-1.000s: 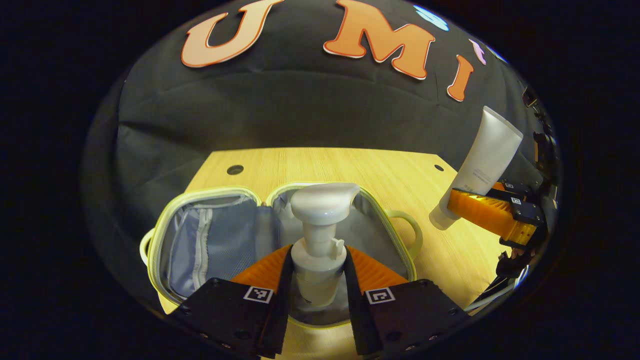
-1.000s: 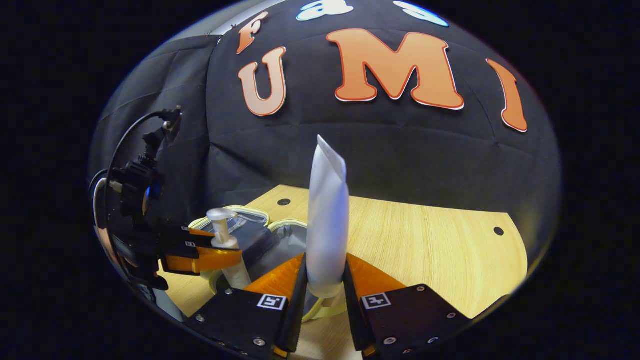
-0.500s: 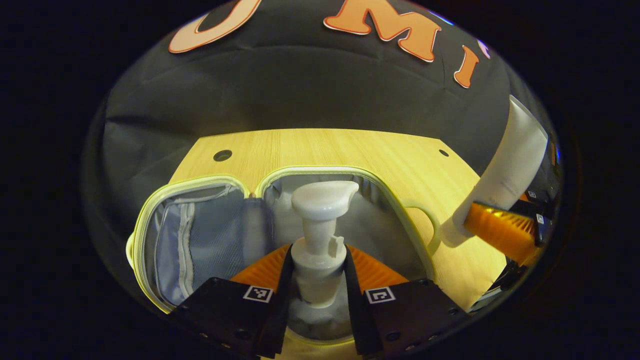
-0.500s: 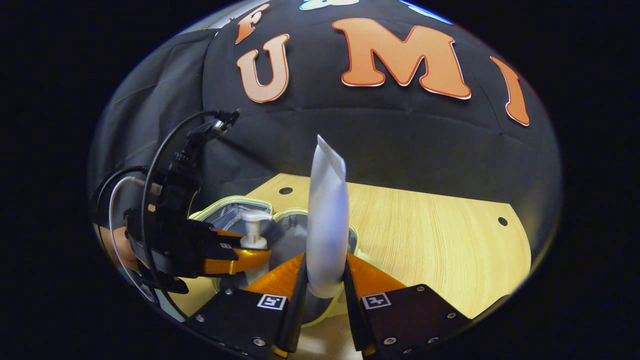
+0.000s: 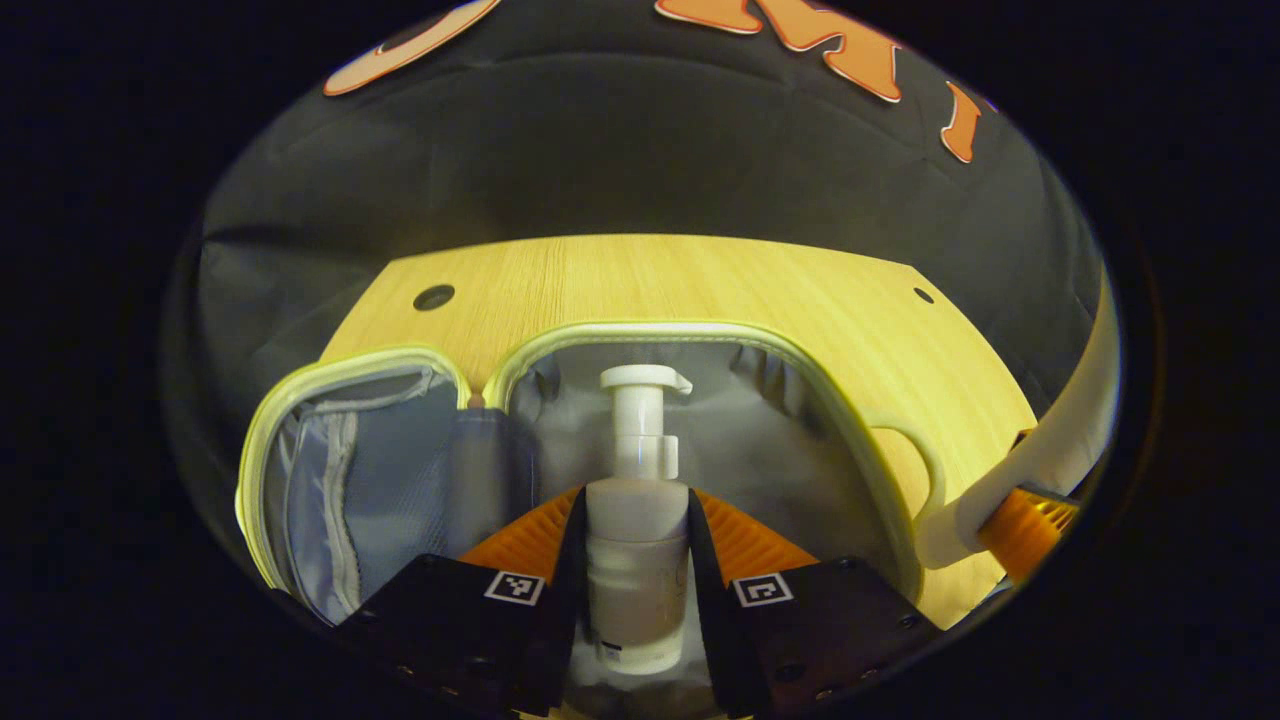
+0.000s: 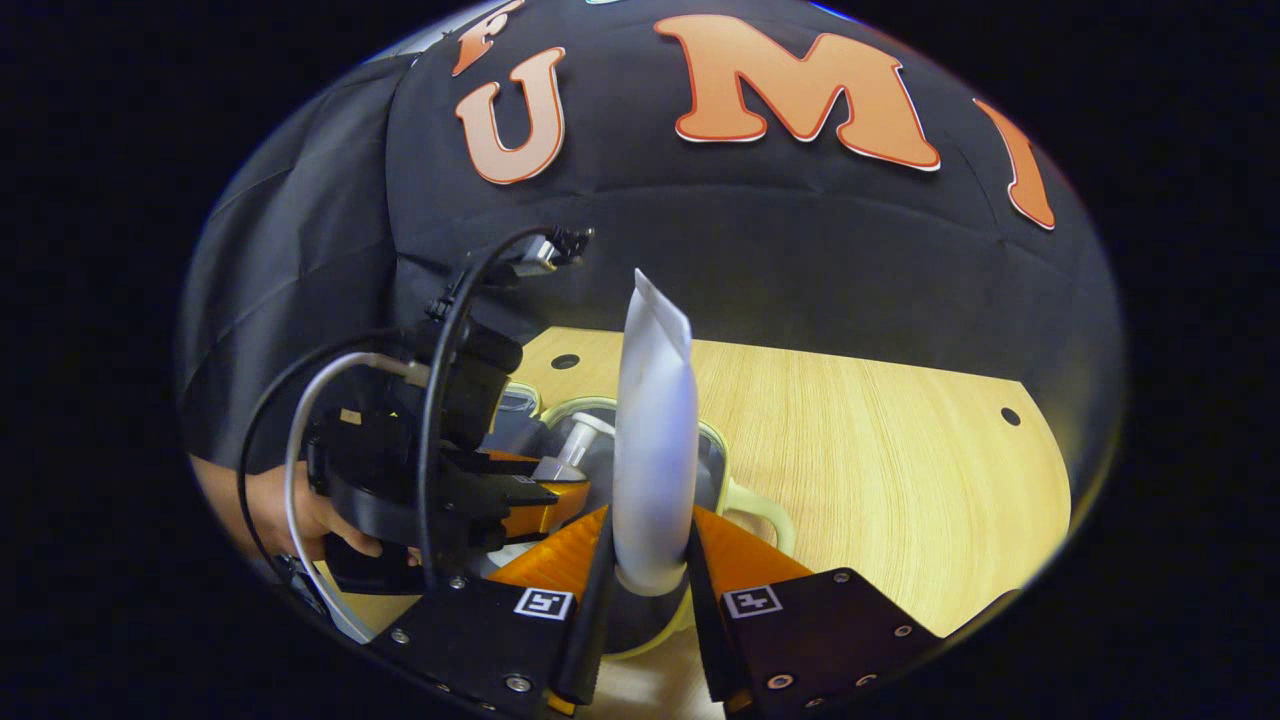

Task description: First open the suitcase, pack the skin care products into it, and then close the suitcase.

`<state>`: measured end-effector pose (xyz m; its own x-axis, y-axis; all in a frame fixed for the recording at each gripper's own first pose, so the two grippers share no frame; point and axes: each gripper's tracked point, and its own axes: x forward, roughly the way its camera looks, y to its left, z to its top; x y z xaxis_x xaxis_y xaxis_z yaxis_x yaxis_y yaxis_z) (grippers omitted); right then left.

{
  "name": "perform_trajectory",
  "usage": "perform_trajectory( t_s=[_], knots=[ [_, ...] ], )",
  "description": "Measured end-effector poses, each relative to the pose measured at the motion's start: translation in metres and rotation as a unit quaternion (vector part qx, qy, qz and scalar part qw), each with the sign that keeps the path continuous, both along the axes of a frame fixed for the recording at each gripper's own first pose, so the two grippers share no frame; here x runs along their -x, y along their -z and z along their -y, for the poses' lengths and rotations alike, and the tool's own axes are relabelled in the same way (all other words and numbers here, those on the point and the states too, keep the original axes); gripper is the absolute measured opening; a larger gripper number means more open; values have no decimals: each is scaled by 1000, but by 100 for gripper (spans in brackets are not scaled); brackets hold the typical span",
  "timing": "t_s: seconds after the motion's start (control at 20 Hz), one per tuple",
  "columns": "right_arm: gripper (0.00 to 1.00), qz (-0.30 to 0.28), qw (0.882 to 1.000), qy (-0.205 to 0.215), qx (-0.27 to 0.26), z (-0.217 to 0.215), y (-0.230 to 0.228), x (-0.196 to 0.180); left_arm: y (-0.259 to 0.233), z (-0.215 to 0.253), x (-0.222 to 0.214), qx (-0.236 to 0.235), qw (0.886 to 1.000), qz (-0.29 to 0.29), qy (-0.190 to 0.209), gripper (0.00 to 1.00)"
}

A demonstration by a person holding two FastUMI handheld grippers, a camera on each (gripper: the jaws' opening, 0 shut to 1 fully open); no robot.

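Note:
The small suitcase (image 5: 690, 335) lies open on the wooden table, pale green rim, grey lining, mesh pocket in its left half (image 5: 380, 480). My left gripper (image 5: 637, 545) is shut on a white pump bottle (image 5: 637, 520), which tilts forward into the right half. In the right gripper view that bottle (image 6: 572, 452) and the left gripper (image 6: 520, 500) sit low over the case (image 6: 720, 465). My right gripper (image 6: 650, 560) is shut on a white tube (image 6: 655, 440), held upright, cap down, above the case's right edge. The tube (image 5: 1060, 440) also shows at the far right of the left gripper view.
The wooden table (image 6: 880, 450) stretches right of the case, with small round holes (image 5: 433, 296) near its back corners. A loop handle (image 5: 925, 465) sticks out from the case's right side. A hand (image 6: 290, 510) and cables (image 6: 330, 400) trail behind the left gripper.
My left gripper has come down and tipped forward, carrying the pump bottle deep into the right half. My right gripper with the tube has moved closer to the case.

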<state>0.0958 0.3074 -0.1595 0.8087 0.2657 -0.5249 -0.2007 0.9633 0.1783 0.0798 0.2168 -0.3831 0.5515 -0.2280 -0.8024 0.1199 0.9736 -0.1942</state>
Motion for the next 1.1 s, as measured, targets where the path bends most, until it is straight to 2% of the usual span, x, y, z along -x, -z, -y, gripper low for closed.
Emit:
perform_trajectory(
  t_s=[0.1,0.15,0.2,0.35,0.4,0.45,0.6,0.9,1.1],
  knots=[
    [41,-9,1000,-1,-3,-3,3,3,4,0,-2,2,1000,0,-6,58],
    [36,-13,1000,-2,-4,-4,6,1,3,0,-1,4,1000,2,-9,57],
    [41,-17,1000,-5,-6,-6,11,0,1,-2,-2,3,1000,8,-12,59],
    [41,-33,999,-11,-14,-14,20,-1,-19,-10,3,8,999,32,-21,64],
    [41,-41,999,-14,-17,-15,23,-3,-28,-17,8,7,999,43,-25,71],
    [41,-51,998,-17,-23,-19,27,-4,-34,-26,8,0,998,56,-33,70],
    [41,-80,996,-19,-35,-27,42,-4,-59,-60,17,-24,994,95,-54,78],
    [41,-167,984,-31,-44,-52,82,4,-85,-126,36,-68,983,139,-98,80],
    [41,-219,974,-17,-60,-67,107,-5,-77,-173,53,-75,978,127,-151,80]
  ],
)
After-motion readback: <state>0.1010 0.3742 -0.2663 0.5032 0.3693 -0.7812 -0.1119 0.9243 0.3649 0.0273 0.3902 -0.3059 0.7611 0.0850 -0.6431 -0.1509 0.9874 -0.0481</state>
